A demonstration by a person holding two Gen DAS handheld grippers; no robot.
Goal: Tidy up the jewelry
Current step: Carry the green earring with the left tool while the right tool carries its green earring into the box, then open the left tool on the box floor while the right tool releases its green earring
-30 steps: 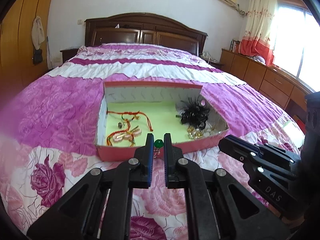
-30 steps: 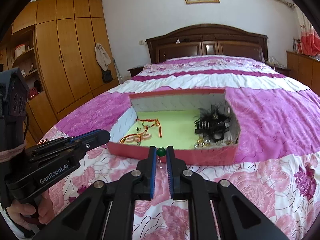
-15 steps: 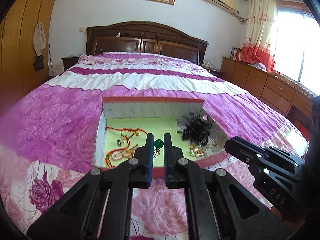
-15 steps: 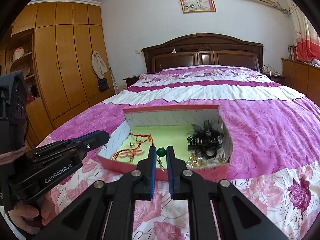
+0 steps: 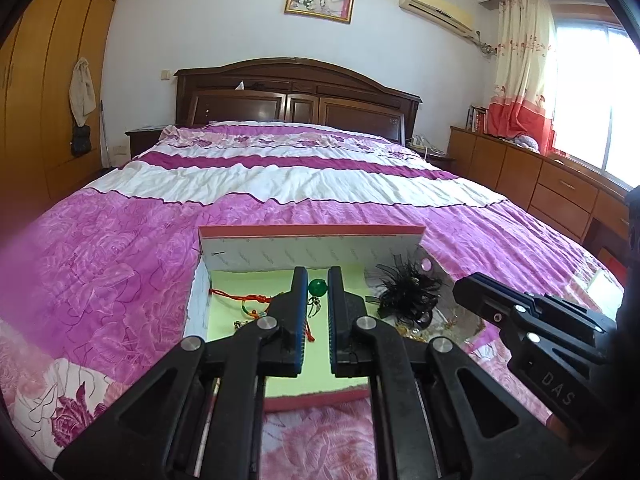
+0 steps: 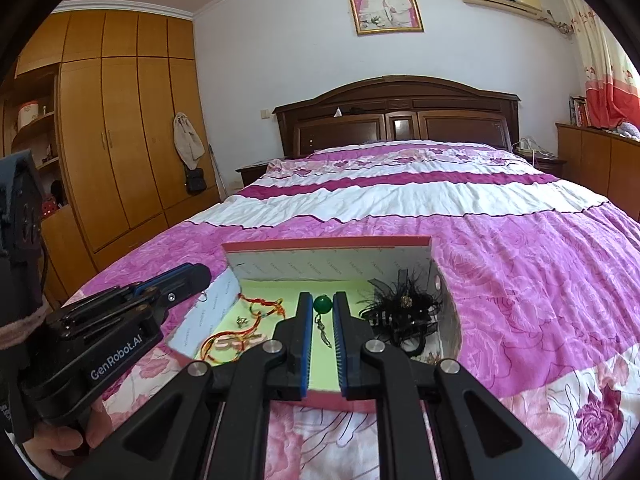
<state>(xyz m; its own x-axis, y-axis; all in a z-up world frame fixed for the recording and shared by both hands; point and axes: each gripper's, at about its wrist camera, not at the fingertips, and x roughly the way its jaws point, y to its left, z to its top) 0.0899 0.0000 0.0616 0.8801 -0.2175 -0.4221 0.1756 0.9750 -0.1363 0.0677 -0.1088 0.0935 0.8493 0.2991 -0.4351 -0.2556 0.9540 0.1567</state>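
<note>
My left hand-held gripper (image 5: 318,274) and right hand-held gripper (image 6: 322,297) are each clamped on a green-bead earring (image 5: 318,287) over the box (image 5: 312,234).

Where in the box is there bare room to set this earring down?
The bare green floor in the middle, between the red cord bracelets and the black feather hairpiece, back to the white rear wall. Crowded: left with cords, right with feathers.
</note>
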